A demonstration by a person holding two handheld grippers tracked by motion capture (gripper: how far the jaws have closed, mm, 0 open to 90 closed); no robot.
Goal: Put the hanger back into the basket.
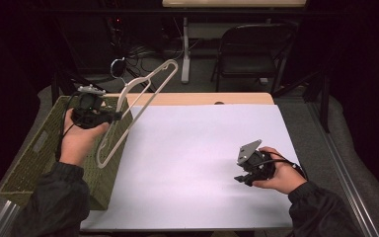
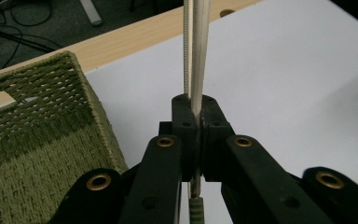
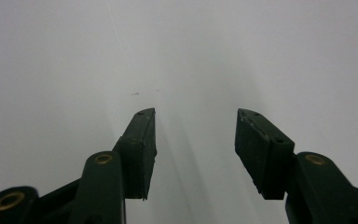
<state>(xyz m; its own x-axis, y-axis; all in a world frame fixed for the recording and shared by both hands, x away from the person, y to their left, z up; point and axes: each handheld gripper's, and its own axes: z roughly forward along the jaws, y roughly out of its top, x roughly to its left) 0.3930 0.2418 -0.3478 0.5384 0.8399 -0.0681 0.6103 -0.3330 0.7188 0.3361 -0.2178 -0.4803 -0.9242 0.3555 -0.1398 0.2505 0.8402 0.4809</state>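
Note:
A white clothes hanger (image 1: pixel 137 101) is held up in the air at the table's left, slanting from low left to high right, hook at the top. My left gripper (image 1: pixel 112 116) is shut on one of its bars, beside the green basket. In the left gripper view the jaws pinch the pale bar of the hanger (image 2: pixel 196 56), which rises straight up from my left gripper (image 2: pixel 196 112). My right gripper (image 1: pixel 240 178) rests low over the white sheet at the right, held in a hand. In the right gripper view my right gripper (image 3: pixel 196 122) stands open over bare white surface.
A green woven basket (image 1: pixel 38 148) stands at the table's left edge. The white sheet (image 1: pixel 197 163) covers most of the wooden table (image 1: pixel 202 98). A dark chair (image 1: pixel 254 52) and cables sit on the floor beyond the far edge.

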